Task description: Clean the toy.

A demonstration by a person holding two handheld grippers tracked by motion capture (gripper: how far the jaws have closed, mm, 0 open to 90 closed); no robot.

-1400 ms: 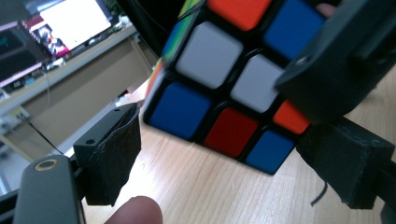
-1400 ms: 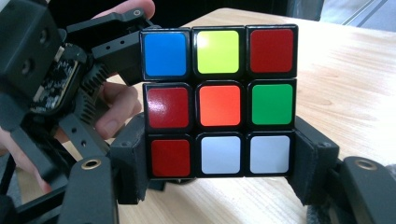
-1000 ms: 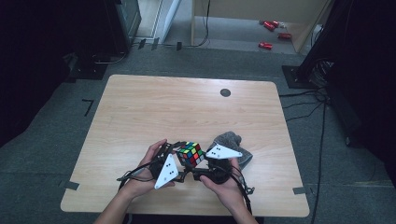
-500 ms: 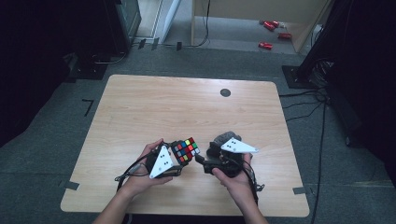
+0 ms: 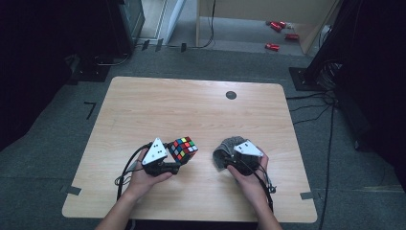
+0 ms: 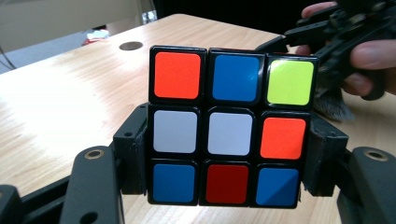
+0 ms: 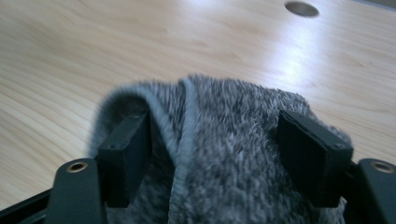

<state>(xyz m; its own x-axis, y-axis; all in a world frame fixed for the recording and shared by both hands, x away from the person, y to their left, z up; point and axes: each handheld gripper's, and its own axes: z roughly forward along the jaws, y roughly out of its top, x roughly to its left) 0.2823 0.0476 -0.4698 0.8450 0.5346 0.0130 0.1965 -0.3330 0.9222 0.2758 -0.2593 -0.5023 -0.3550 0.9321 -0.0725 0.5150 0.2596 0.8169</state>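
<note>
The puzzle cube (image 6: 225,126) looks like glossy black plastic with smooth coloured stickers. The grey cloth (image 7: 233,154) is fuzzy and matt. The table (image 5: 167,110) shows pale wood grain with a soft sheen. The gripper jaws look matt black.

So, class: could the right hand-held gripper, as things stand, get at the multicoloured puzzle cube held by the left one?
Probably not yet: the right hand-held gripper is shut on the grey fuzzy cloth, though the multicoloured puzzle cube sits close, with bare wooden table between.
</note>
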